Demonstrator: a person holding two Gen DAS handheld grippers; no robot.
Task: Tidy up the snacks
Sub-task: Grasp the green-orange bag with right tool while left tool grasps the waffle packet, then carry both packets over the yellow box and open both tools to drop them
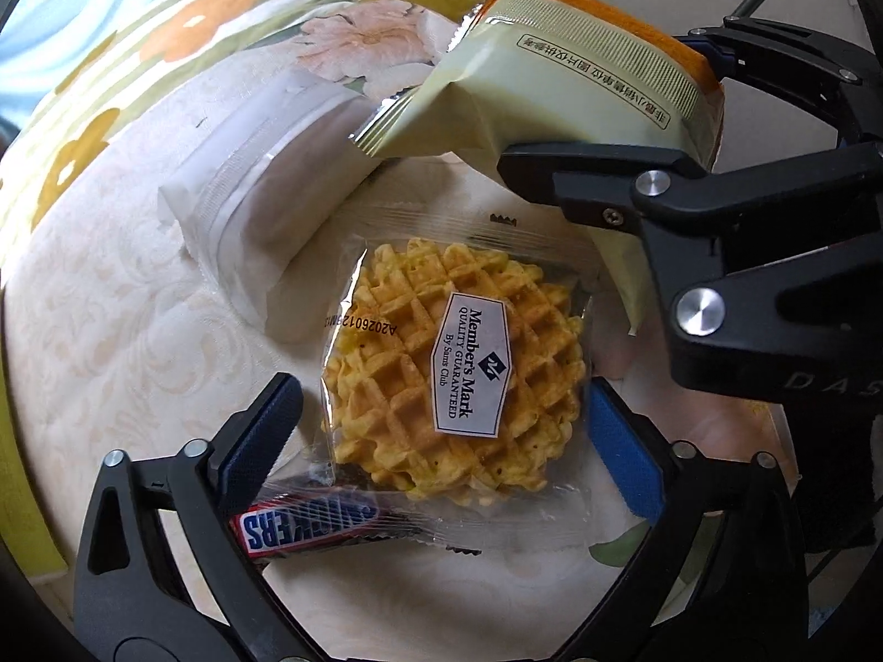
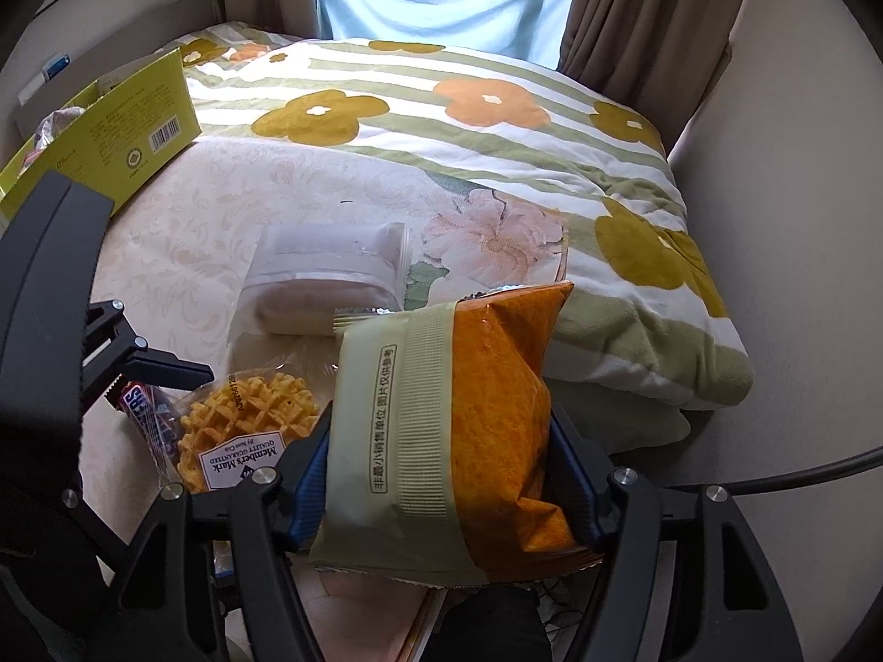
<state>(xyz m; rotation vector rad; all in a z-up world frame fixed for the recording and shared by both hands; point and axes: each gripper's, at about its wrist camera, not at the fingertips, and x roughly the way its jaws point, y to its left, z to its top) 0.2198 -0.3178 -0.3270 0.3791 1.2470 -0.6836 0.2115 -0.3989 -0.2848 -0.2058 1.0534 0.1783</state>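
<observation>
My right gripper (image 2: 441,474) is shut on an orange and cream snack packet (image 2: 485,402) and holds it above the bed; the packet also shows in the left wrist view (image 1: 552,88). My left gripper (image 1: 441,419) is open, its fingers on either side of a clear-wrapped waffle (image 1: 458,364) labelled Member's Mark, which lies on the bed. A Snickers bar (image 1: 309,527) lies by the left finger, partly under the waffle wrapper. A white wrapped roll (image 1: 259,209) lies beyond the waffle. The waffle (image 2: 248,419) and Snickers bar (image 2: 149,419) show at lower left in the right wrist view.
A yellow-green cardboard box (image 2: 110,138) stands open at the far left on the bed. A folded floral quilt (image 2: 496,127) covers the back and right of the mattress (image 2: 221,209). Curtains and a window are behind.
</observation>
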